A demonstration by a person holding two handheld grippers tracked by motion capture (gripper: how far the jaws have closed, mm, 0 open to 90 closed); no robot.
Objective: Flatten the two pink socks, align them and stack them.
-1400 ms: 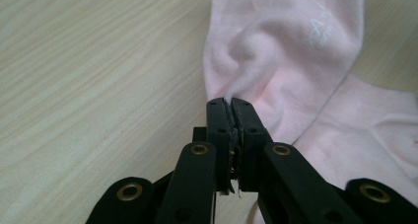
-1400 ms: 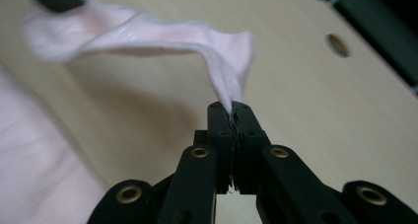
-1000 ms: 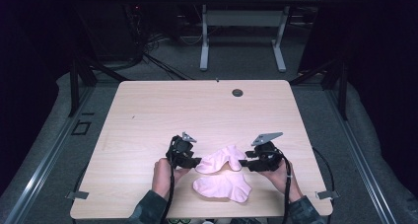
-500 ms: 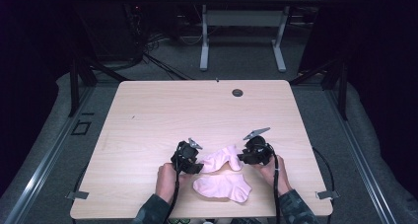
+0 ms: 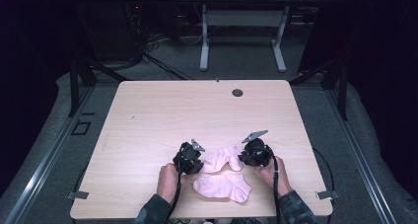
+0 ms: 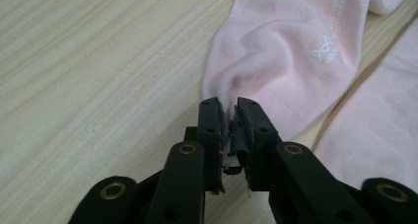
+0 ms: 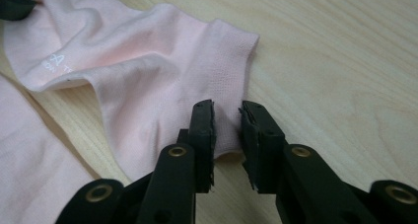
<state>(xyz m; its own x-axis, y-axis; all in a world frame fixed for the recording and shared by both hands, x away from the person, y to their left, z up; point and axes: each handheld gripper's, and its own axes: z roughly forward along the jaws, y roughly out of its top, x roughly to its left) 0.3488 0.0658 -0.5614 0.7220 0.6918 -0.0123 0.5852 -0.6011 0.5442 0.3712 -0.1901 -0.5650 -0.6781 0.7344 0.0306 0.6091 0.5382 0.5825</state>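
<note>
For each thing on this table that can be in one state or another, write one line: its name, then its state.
Upper pink sock: flat on the table, pinched at both ends.
Lower pink sock: flat, untouched by either gripper.
Left gripper: jaws just closing, shut on the upper sock's toe end, fabric bunched.
Right gripper: jaws just closing, cuff edge between them, a gap left.

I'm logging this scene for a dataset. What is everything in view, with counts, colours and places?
Socks: two, pale pink, near the table's front edge; the upper sock lies between both grippers, the lower sock nearer the person.
Table: one, light wood, centre.
Grommet: one, dark, near the table's far edge.
Second table: one, white legs, behind.
Left gripper: black, jaws have just been closing, pinching the upper sock's end.
Right gripper: black, jaws closing over its cuff.
Hands: two, holding the grippers.
</note>
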